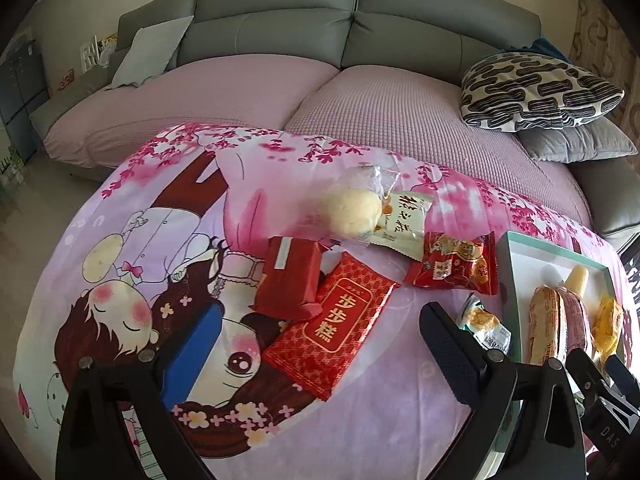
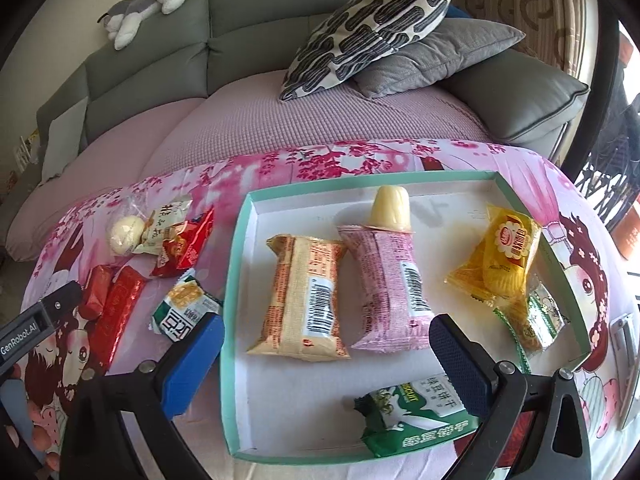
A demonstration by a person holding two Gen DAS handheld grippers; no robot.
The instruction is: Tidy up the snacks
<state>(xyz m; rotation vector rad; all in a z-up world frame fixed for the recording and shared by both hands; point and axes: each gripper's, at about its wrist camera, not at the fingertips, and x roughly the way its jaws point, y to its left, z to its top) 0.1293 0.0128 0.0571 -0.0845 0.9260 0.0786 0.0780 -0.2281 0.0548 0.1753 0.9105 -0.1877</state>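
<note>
A teal-rimmed white tray (image 2: 240, 240) lies on the cartoon-print cloth and holds several snack packs: a tan one (image 2: 304, 300), a pink one (image 2: 388, 292), a yellow one (image 2: 500, 256), a pale jelly cup (image 2: 390, 208) and a green biscuit pack (image 2: 424, 416). My right gripper (image 2: 328, 364) is open and empty above the tray's near part. Left of the tray lie a long red pack (image 1: 332, 328), a small red pack (image 1: 288, 280), a red bag (image 1: 456, 264), a wrapped bun (image 1: 352, 208) and a green-white pack (image 1: 486, 324). My left gripper (image 1: 320, 356) is open and empty over the long red pack.
A grey sofa (image 1: 280, 28) with a pink cover stands behind the table. A patterned cushion (image 2: 368, 28) and a grey cushion (image 2: 440, 56) lie at its right end. A plush toy (image 2: 148, 4) lies on the sofa back. The tray also shows in the left wrist view (image 1: 508, 276).
</note>
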